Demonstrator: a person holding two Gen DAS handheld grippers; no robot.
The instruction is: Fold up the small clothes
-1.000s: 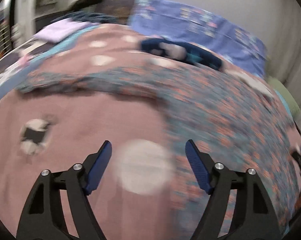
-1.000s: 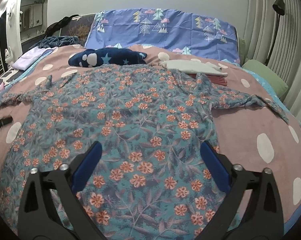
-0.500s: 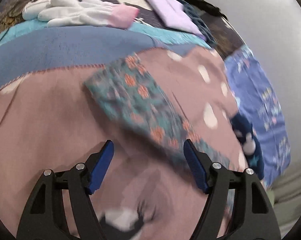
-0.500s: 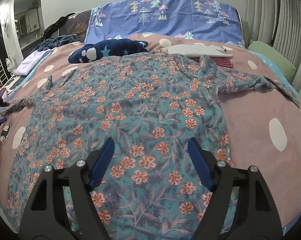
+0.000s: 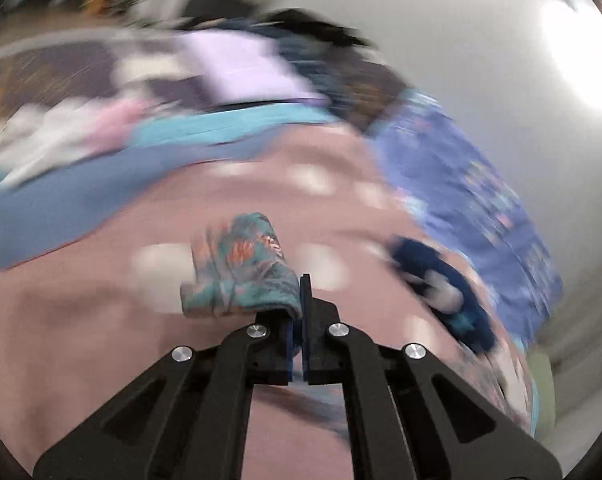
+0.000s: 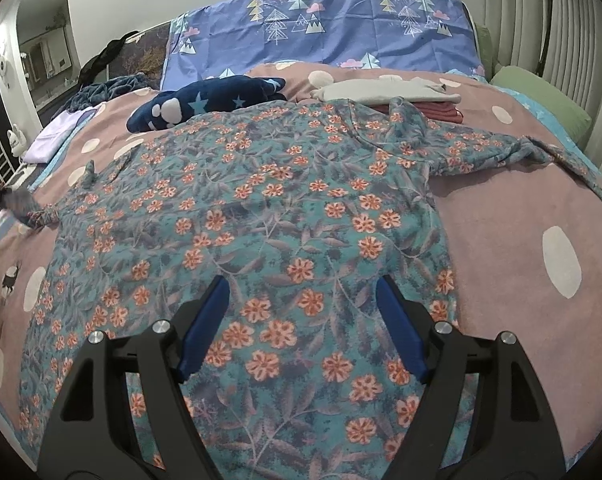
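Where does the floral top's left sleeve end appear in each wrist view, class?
Left wrist view: sleeve end at centre, pinched in the shut left gripper.
Right wrist view: far left edge, blurred sleeve end off the floral top.
Shared landmark: navy star plush.

The left gripper (image 5: 301, 300) has its jaws pressed together, pinching a fold of floral cloth (image 5: 245, 268) between the pads. The right gripper (image 6: 303, 312) hovers with jaws spread, nothing between its fingers.
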